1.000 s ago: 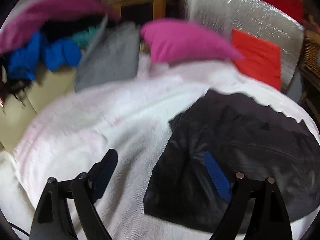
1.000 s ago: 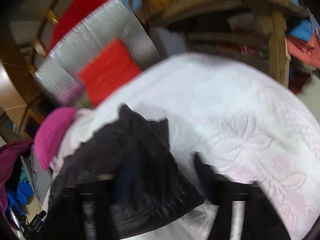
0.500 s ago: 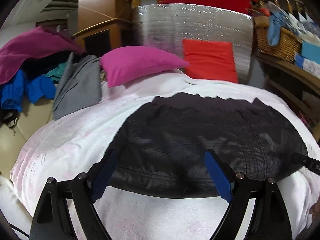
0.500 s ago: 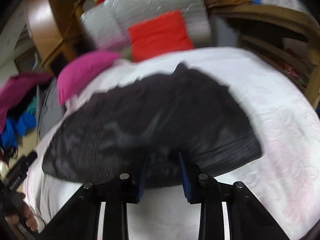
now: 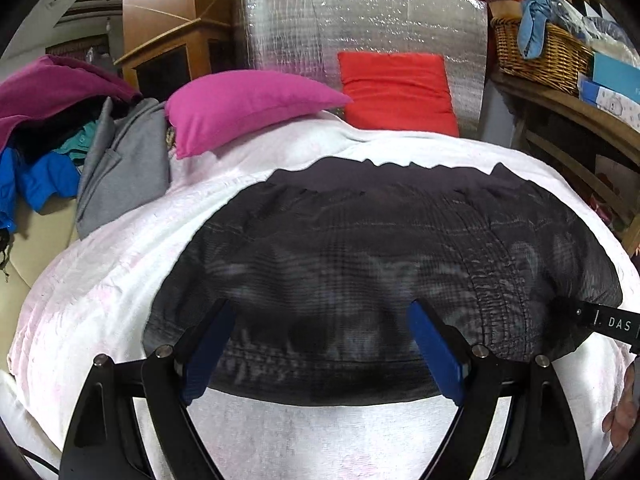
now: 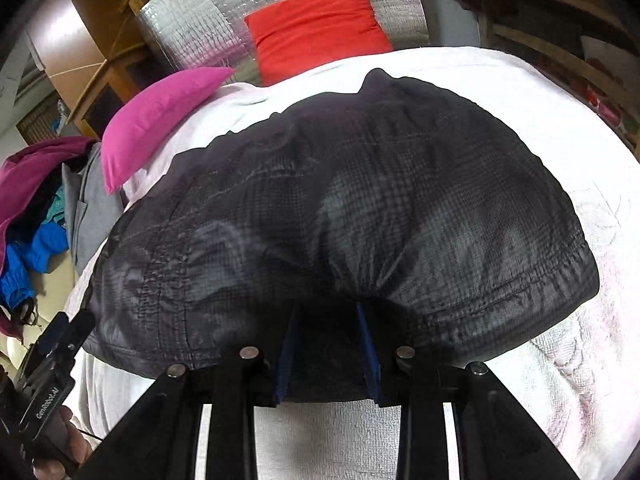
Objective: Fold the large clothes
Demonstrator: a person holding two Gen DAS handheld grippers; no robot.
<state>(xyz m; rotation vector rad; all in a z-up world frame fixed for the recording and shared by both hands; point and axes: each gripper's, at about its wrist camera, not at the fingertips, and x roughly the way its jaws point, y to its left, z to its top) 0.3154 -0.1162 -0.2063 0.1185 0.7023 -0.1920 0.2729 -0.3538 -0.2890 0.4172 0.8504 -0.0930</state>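
We see a dark garment (image 5: 384, 256) of thin, crinkled, faintly checked fabric lying spread across a white, embossed quilt (image 5: 100, 280) on the bed, its stitched hem along the quilt's near edge. Our left gripper (image 5: 320, 344) is released, its blue-padded fingers (image 5: 434, 354) wide apart over the hem's left part. Our right gripper (image 6: 326, 354) is clenched on the garment at the hem, where the cloth gathers into radiating puckers between the narrow blue pads (image 6: 366, 356). At the quilt's far edge lie a plump magenta pillow (image 5: 244, 106) and a flat red cushion (image 5: 396, 90) leaning on a silver, bubble-textured foil panel (image 5: 320, 24). Off the left edge a heap of grey, blue and purple clothes (image 5: 80, 140) sits crumpled. A woven wicker basket (image 5: 536, 52) stands on a wooden shelf to the right.
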